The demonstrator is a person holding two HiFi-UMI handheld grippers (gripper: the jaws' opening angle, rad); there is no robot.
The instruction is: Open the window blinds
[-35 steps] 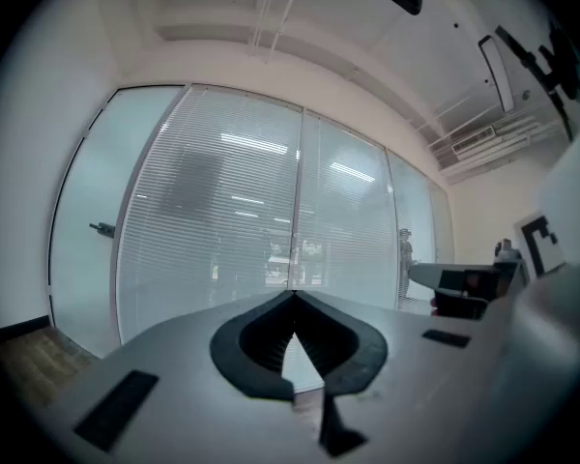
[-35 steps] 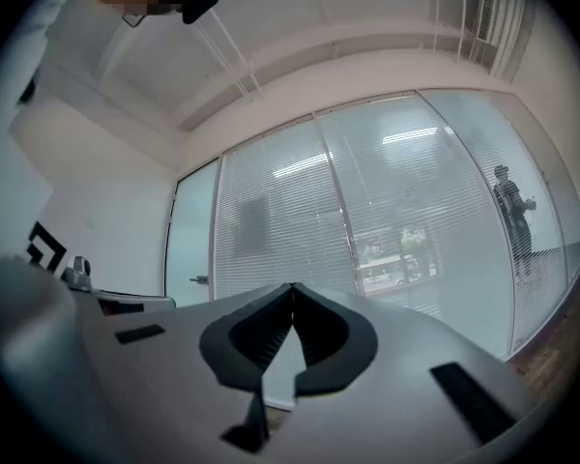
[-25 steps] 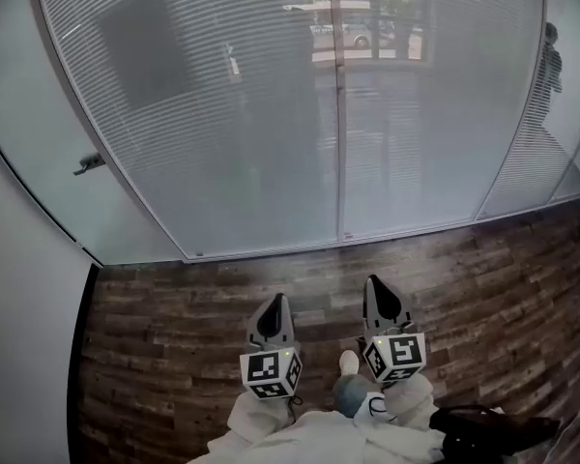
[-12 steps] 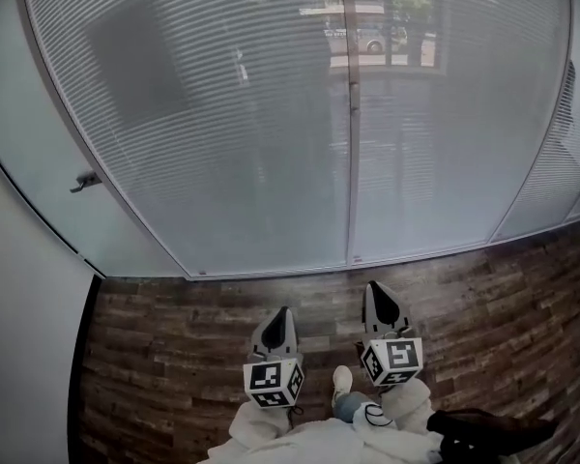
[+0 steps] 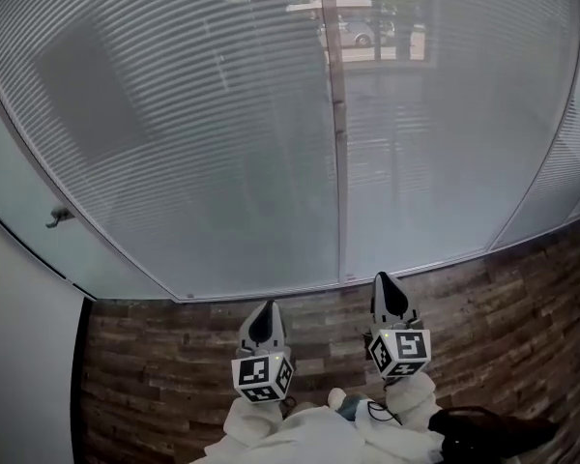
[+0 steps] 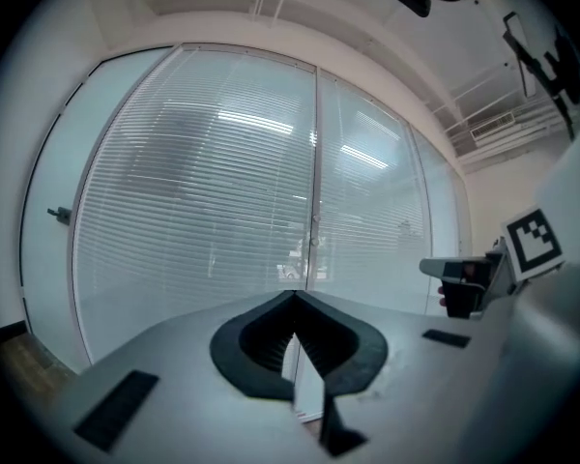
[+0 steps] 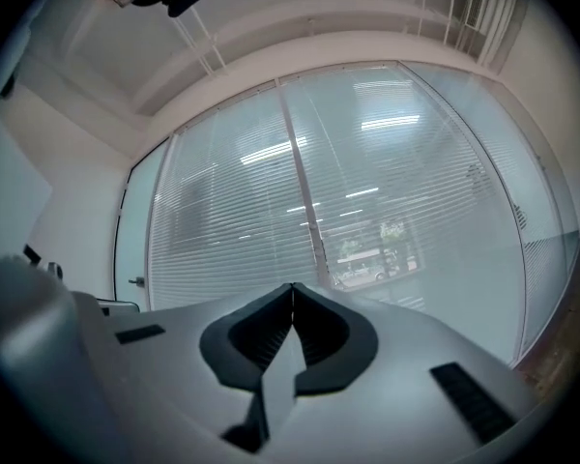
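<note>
The window blinds [image 5: 222,133] are seen lowered over the full height of a wide glass wall straight ahead, their horizontal slats reaching down to the bottom rail where the glass meets the wooden plank floor [image 5: 522,288]. The wall is split by a vertical frame post [image 5: 336,124], and blinds are hung on both sides of it. Through the slats, near the top of the head view, a parked car [image 5: 353,32] is dimly made out. A small handle [image 5: 58,217] is fixed on the plain glass panel at the far left, beside the blinds. The left gripper [image 5: 267,307] and the right gripper [image 5: 383,280] are held side by side low in the head view, over the floor, both pointed at the blinds and well apart from them. In each gripper view the two jaws are pressed together at the tips, and nothing is caught between them. The marker cube [image 5: 262,375] of the left gripper and the marker cube [image 5: 400,352] of the right one are turned toward the head camera. White sleeves [image 5: 271,433] are seen behind them, and a dark bag [image 5: 493,433] is seen at the lower right.
</note>
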